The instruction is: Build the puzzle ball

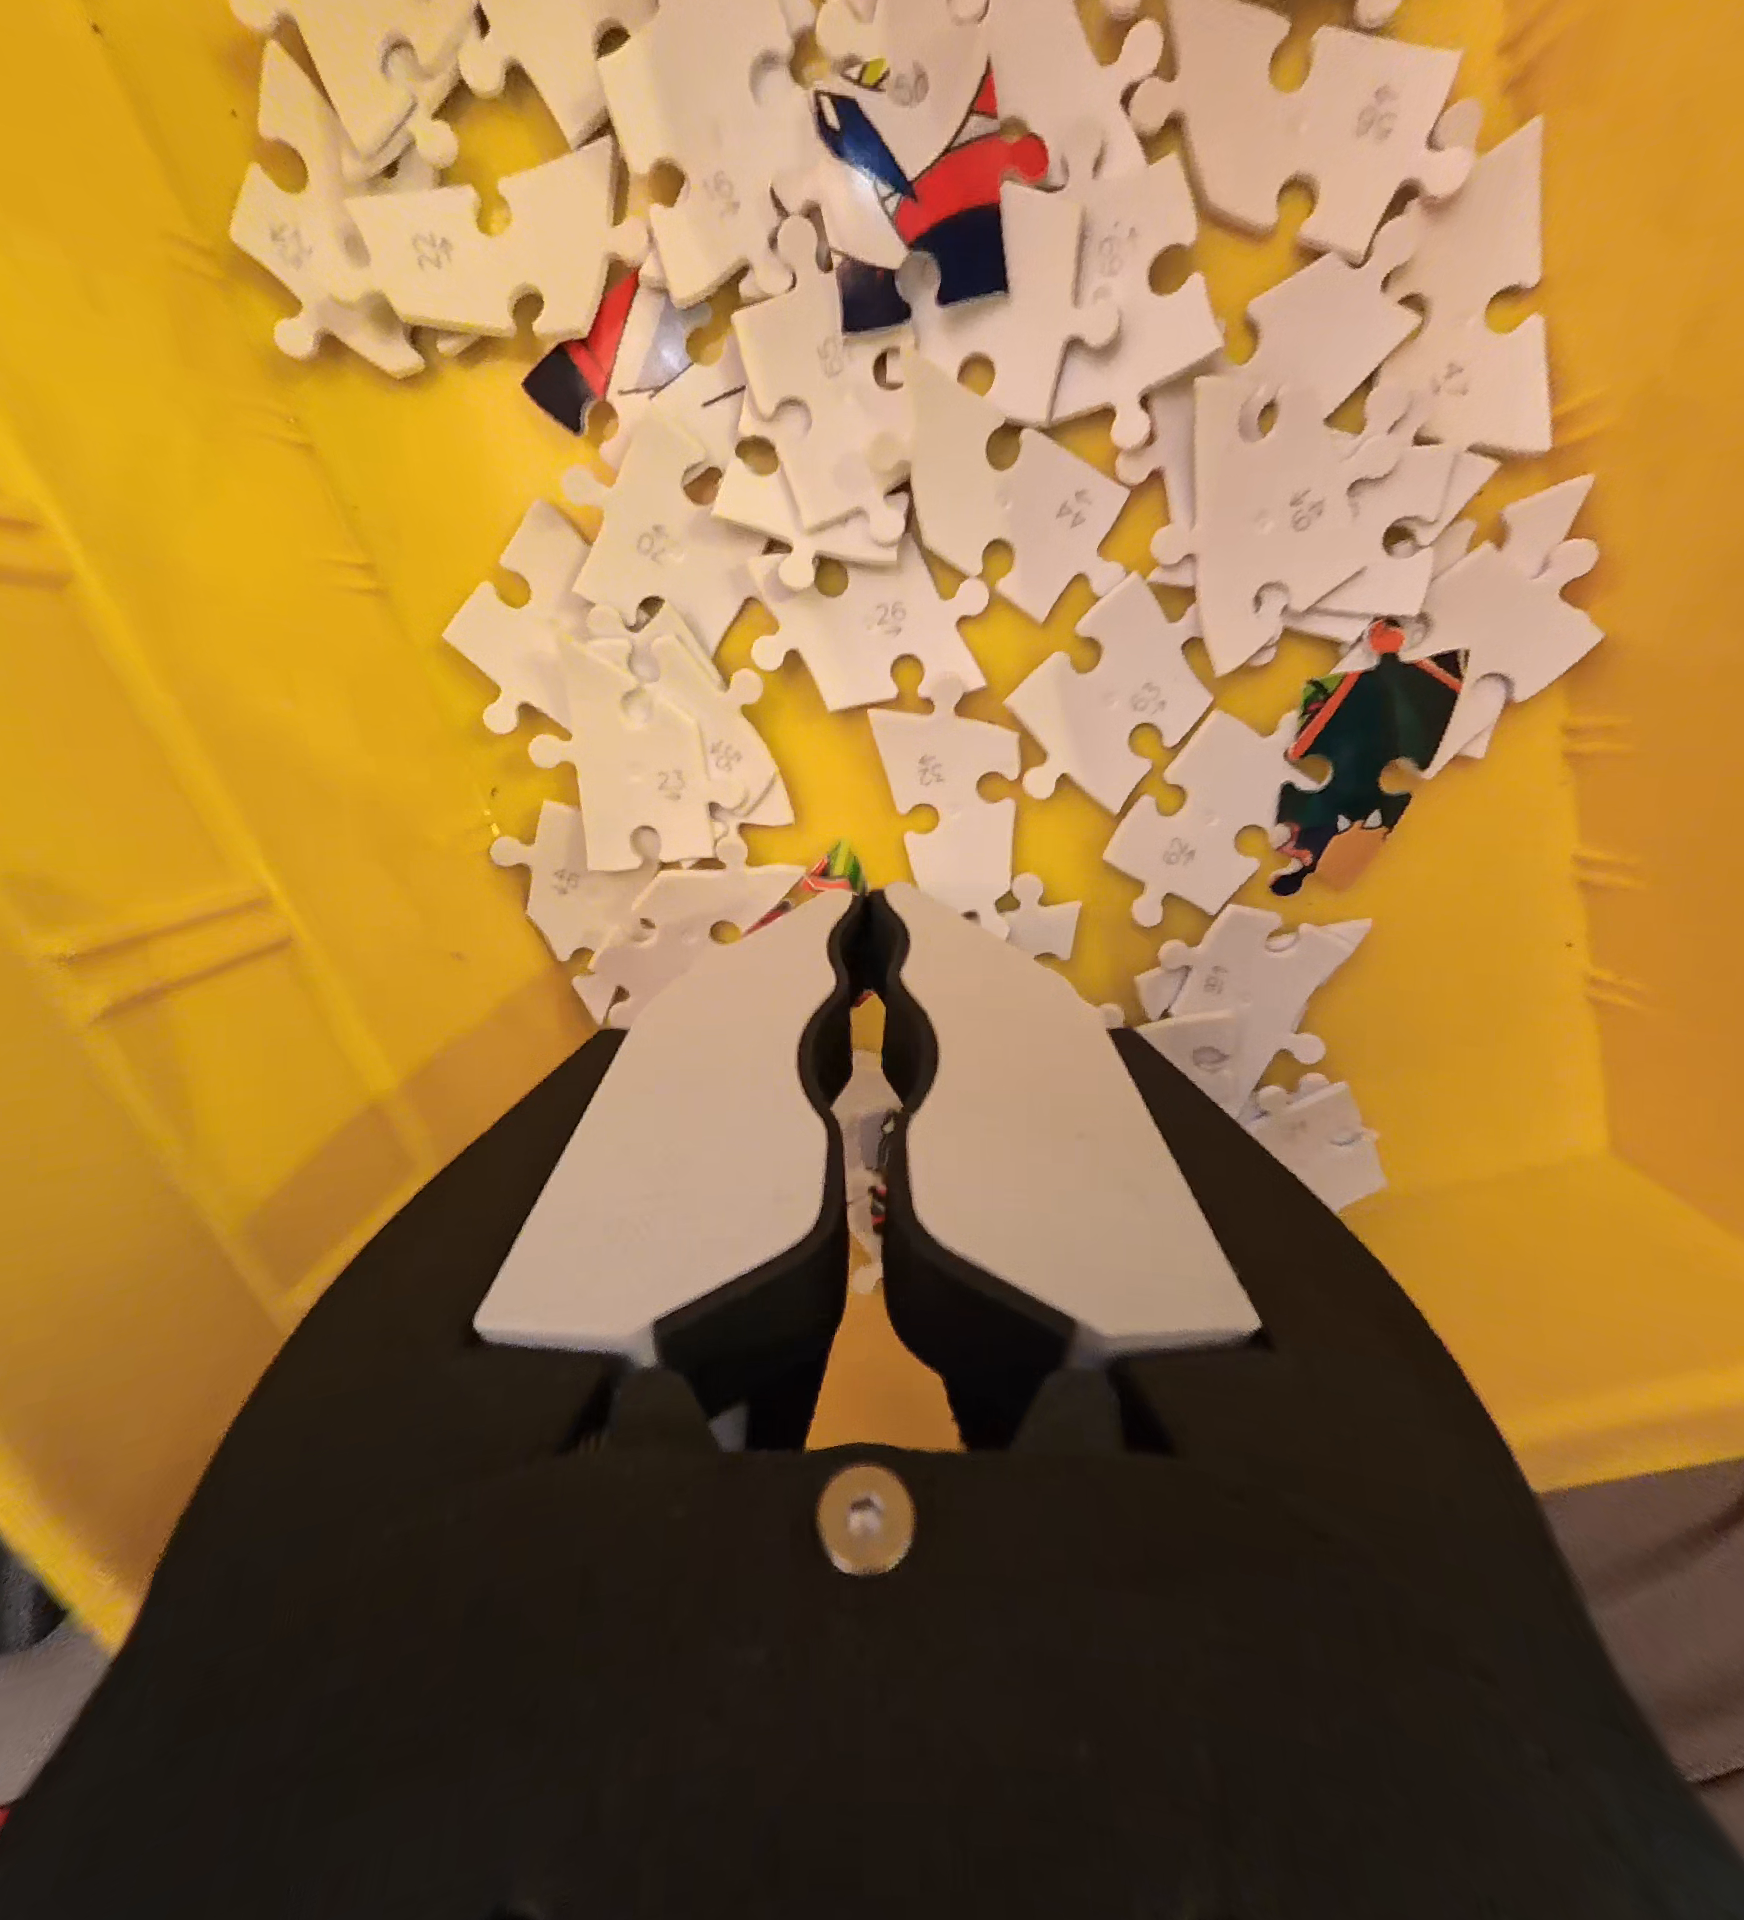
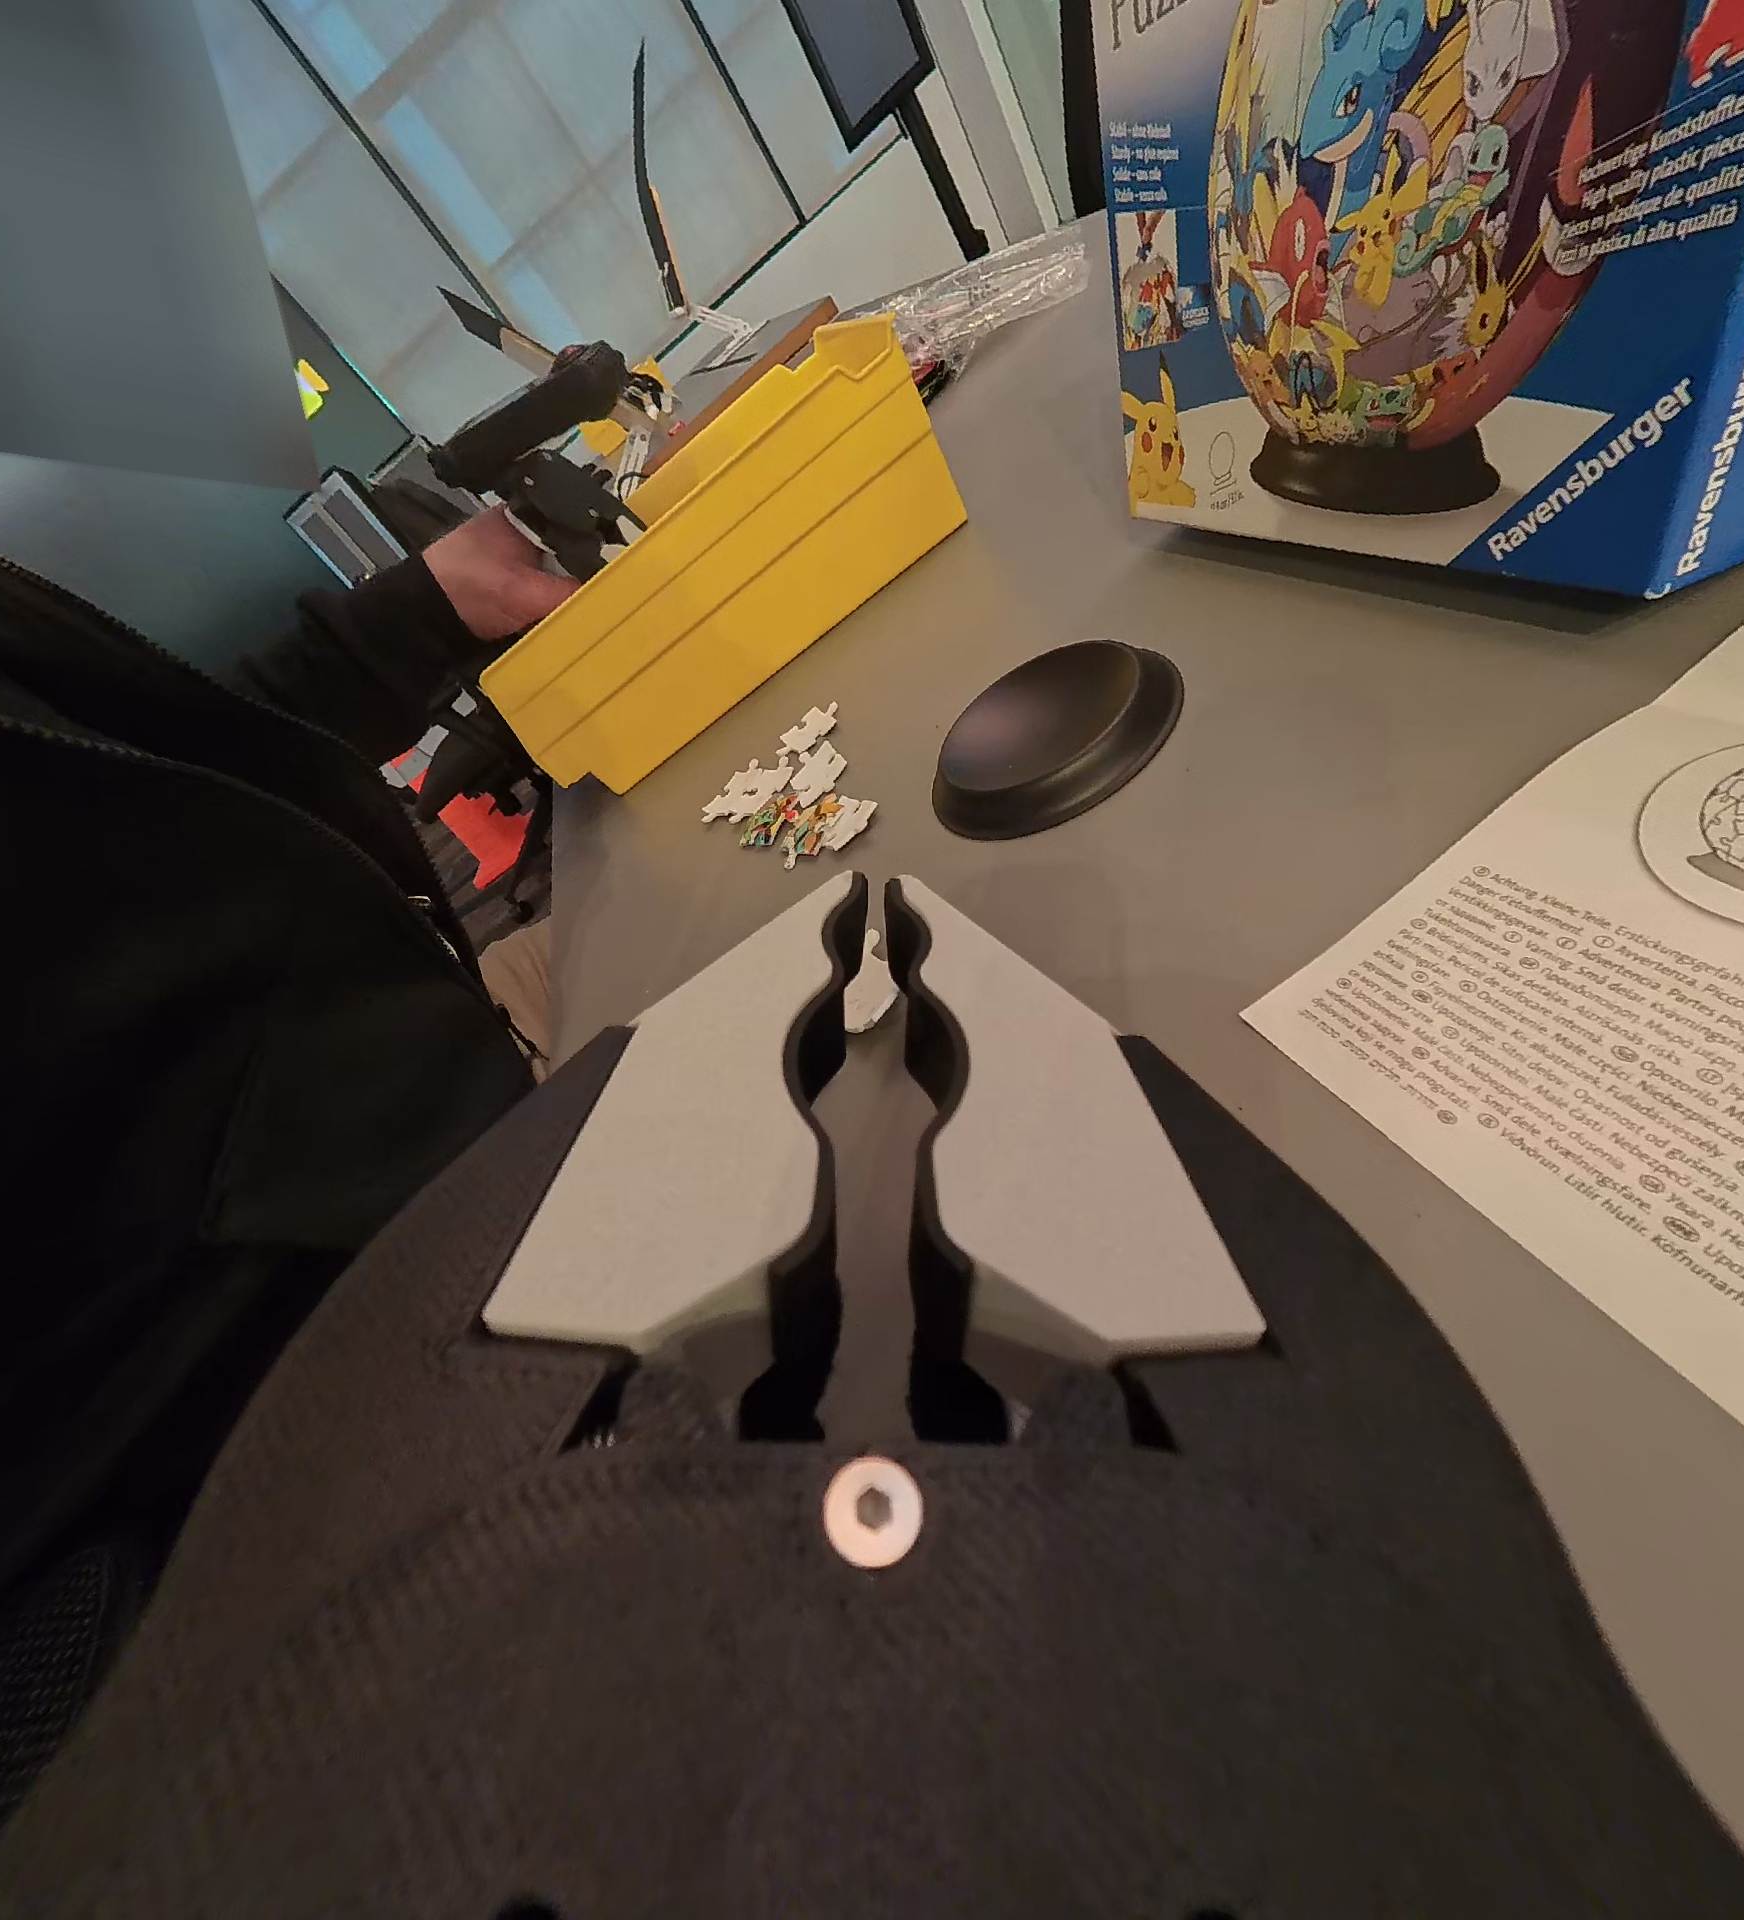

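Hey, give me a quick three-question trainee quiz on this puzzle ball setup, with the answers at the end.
1. True or false: the black stand sits inside the yellow bin.
2. Most pieces in the bin lie: A) white side up, B) picture side up, C) stacked upright.
3. What is between the fingers of the right gripper?

Key: 1 false, it stands on the table beside the bin. 2 A. 3 a white puzzle piece.

Flat white plastic puzzle pieces (image 1: pixel 889 623), mostly blank side up and a few printed side up, are heaped overlapping inside a yellow plastic bin (image 1: pixel 172 727). A smaller cluster of pieces (image 2: pixel 795 795) lies on the grey tabletop (image 2: pixel 1107 935) beside a round black plastic stand (image 2: pixel 1055 738).
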Available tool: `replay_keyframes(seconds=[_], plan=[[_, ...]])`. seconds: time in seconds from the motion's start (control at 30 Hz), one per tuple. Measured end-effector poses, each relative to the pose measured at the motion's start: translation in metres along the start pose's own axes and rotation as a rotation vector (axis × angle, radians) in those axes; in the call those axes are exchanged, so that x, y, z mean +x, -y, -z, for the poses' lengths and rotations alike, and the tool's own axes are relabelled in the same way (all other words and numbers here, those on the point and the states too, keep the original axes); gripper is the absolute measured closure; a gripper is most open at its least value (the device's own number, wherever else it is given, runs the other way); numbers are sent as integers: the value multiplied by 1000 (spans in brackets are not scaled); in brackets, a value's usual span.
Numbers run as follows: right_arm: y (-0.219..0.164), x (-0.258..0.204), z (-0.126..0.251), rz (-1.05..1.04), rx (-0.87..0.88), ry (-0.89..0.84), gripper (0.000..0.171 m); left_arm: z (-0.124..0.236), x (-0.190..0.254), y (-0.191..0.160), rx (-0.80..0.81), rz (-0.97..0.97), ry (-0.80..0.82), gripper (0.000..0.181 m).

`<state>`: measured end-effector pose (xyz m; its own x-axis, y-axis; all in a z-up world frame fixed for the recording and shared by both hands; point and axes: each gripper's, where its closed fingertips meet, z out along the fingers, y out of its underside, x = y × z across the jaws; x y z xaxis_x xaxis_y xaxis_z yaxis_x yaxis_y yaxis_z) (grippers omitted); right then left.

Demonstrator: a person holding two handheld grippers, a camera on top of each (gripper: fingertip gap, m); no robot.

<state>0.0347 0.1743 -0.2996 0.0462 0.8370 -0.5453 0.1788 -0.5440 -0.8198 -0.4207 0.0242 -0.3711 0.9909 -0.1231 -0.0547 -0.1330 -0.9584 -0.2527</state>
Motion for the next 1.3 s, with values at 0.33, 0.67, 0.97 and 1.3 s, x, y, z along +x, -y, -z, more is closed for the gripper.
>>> replay_keyframes(seconds=[0.33,0.67,0.97,1.3], plan=[[0,0,0,1,1,0,169,1,0,-17,-128,-52,-5,146],[1,0,1,0,6,3,169,-1,5,-12,-102,-49,-42,161],[0,1,0,-3,0,0,169,15,38,-7,-21,-19,-209,161],[0,1,0,-2,1,0,169,50,66,32,291,123,-532,161]])
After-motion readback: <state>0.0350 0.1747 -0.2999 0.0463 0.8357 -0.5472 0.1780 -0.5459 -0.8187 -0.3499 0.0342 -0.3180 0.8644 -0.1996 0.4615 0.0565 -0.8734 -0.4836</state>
